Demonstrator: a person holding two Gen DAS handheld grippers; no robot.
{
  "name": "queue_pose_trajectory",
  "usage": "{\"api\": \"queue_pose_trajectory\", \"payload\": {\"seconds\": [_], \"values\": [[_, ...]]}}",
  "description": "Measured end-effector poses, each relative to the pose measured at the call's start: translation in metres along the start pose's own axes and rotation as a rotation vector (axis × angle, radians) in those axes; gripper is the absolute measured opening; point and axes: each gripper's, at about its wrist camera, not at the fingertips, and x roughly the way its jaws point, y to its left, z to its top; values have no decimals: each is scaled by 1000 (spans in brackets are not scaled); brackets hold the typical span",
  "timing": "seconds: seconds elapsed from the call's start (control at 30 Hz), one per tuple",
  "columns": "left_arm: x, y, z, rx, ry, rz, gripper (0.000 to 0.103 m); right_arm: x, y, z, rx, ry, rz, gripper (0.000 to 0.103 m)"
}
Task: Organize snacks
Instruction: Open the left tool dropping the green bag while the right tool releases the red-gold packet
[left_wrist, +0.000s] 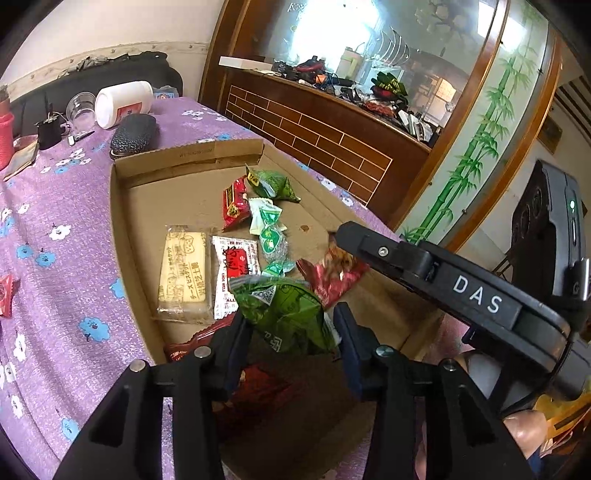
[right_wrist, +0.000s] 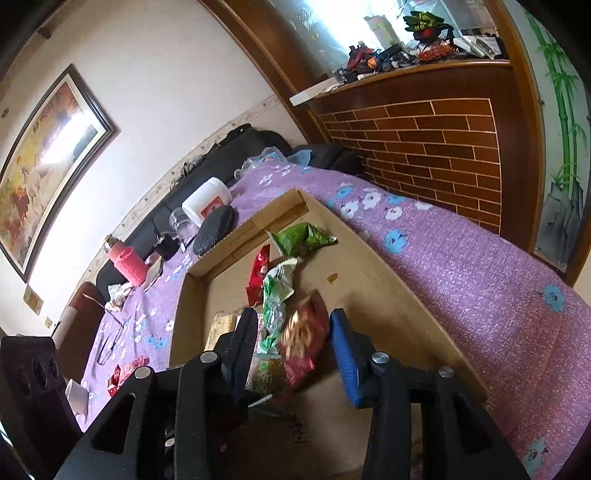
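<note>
A shallow cardboard tray (left_wrist: 122, 229) lies on a table covered with a purple flowered cloth (left_wrist: 66, 280), and nearly all the snacks are inside it. Toward its far end sits a green pyramid-shaped packet (left_wrist: 275, 184), touching a red packet (left_wrist: 234, 205) just beside it. Nearer the middle is a cluster of small white-and-green wrapped sweets (left_wrist: 267, 229). To their left lie a clear-wrapped pale biscuit bar (left_wrist: 184, 269) and a white sachet with a red label (left_wrist: 232, 273), side by side and touching.

The left gripper (left_wrist: 291, 332) is over the near part of the tray. A green snack bag (left_wrist: 284, 314) sits between its jaws, which are partly open; the pads do not look pressed onto it. More red wrappers (left_wrist: 258, 387) lie on the tray floor under this gripper.

The right gripper (right_wrist: 293, 347) is over the same tray, its jaws also partly open, with a blurred red snack bag (right_wrist: 303, 347) between them and a clear gap on the blue-padded side. Whether this bag rests on the tray floor cannot be told.

Outside the tray, a red packet on the cloth (left_wrist: 5, 295) lies by itself. Past the tray's far end are a white jar on its side (left_wrist: 123, 103), a clear glass (left_wrist: 81, 107) and a dark case (left_wrist: 135, 134)
</note>
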Motion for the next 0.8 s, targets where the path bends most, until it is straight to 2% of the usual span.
{"api": "queue_pose_trajectory", "payload": {"seconds": [0.1, 0.13, 0.33, 0.8], "values": [[-7, -1, 2, -6, -24, 10, 60, -3, -4, 2, 23, -21, -4, 43], [-9, -1, 3, -7, -33, 12, 61, -4, -6, 2, 32, -25, -8, 43], [-22, -1, 11, -18, -46, 17, 61, -4, -9, 3, 50, -29, -25, 43], [-79, 14, 12, -40, -125, 43, 61, -7, 0, 1, -11, -47, -55, 43]]}}
